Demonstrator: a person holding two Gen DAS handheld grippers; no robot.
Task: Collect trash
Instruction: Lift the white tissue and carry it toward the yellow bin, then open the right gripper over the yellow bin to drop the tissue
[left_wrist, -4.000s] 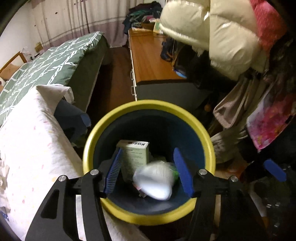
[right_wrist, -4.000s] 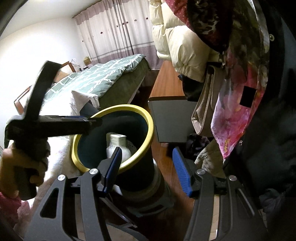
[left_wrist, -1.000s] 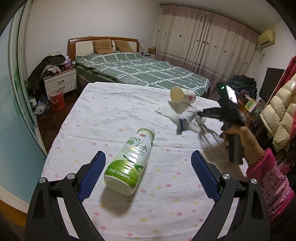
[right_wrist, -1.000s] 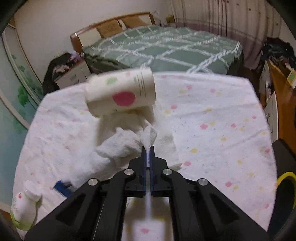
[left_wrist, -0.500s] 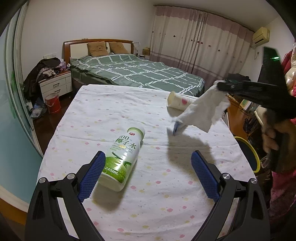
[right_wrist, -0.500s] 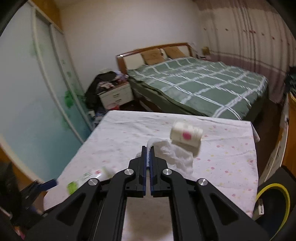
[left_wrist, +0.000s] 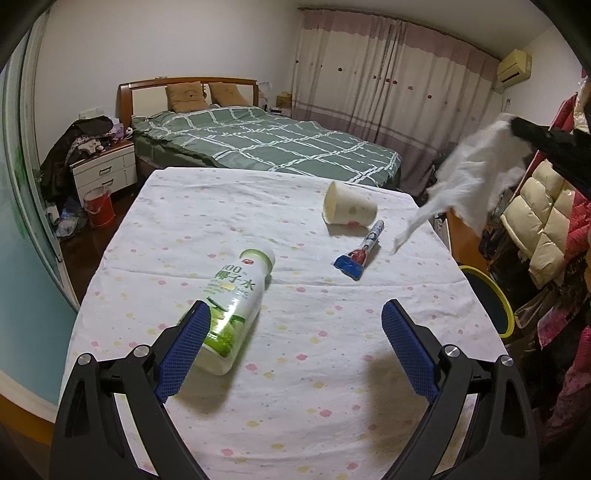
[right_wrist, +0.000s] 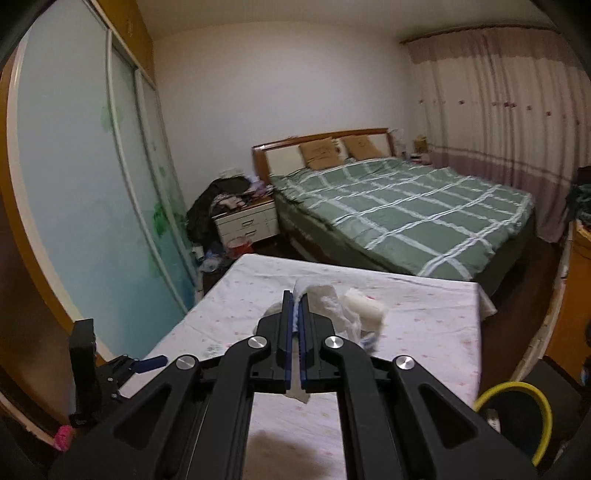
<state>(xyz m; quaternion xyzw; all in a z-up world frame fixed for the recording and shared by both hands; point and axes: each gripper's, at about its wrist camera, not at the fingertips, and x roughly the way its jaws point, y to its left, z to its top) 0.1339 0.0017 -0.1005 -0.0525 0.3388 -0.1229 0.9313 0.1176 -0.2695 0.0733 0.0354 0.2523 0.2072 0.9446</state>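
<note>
Right tool: clenched on a crumpled white paper tissue — the blue pads pinch its upper edge and the rest hangs loose in the air, above the right side of the bench.
Left tool: released, blue-padded fingers spread wide and low over the near end of the bench, holding nothing.
Bottle: a white plastic drink bottle with a green label lies on its side, its base just beside the left finger of the left tool, cap end pointing away.
Tube: a small white-and-blue squeeze tube lies flat near the middle of the bench, just beside the cup.
Cup: a white paper cup with coloured dots lies tipped on its side toward the far end, mouth facing left.
Bench: covered in a white cloth with small pastel dots.
Bin: a dark round trash bin with a yellow rim stands on the floor off the right edge of the bench — below the hanging tissue's side.
Beyond: a bed with a green checked cover.
</note>
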